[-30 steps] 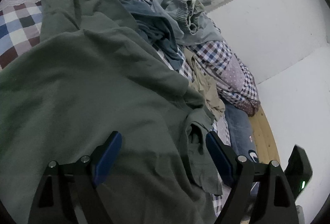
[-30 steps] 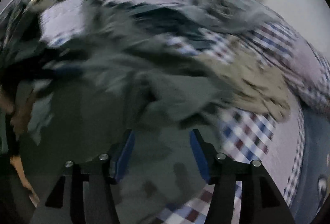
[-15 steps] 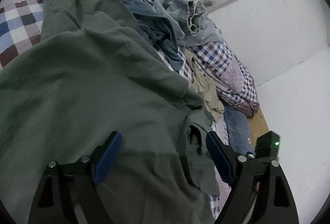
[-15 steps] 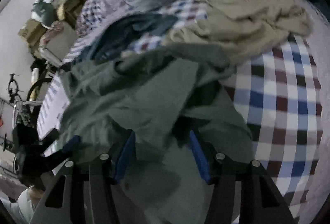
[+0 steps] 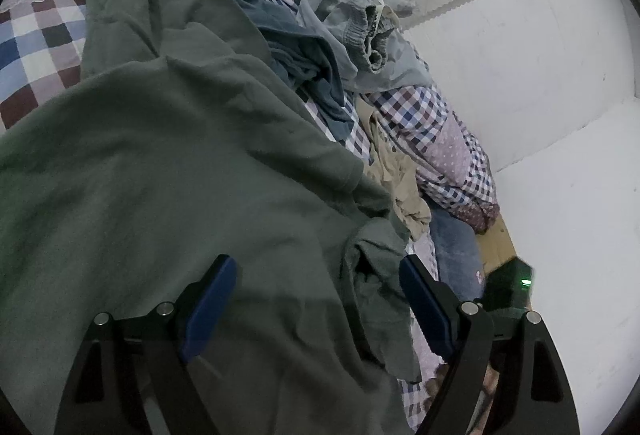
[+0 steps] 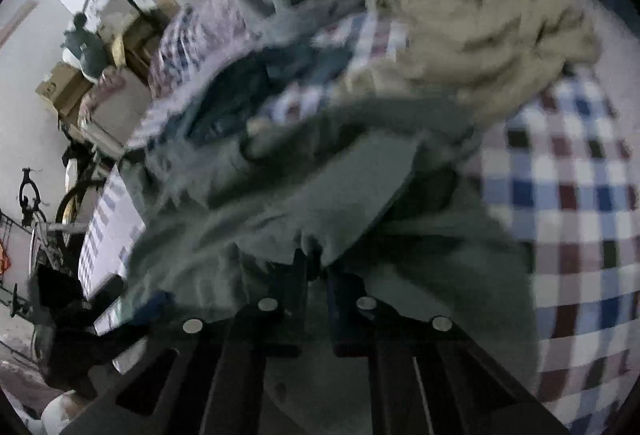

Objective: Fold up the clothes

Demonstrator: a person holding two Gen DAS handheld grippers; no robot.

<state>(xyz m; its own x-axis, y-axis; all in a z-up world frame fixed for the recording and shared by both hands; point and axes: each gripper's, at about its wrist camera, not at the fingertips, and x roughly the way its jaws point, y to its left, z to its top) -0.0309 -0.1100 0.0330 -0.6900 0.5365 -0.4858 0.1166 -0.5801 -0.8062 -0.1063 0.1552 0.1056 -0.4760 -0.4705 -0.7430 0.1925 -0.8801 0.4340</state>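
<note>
A fold of the soft, limp green garment is pinched in the right tongs; the left tongs are held open above it, its hem edge judged the best hold.

**Colours and patterns on the bed**

A dull green garment is seen. A dark blue garment lies at its 1 o'clock, a beige one at 3 o'clock. The quilt is checked blue, maroon and white. Blue pads are seen.

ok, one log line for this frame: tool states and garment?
left tool: open, over green garment | right tool: shut on green garment | fold: not done | bed: other clothes piled
</note>
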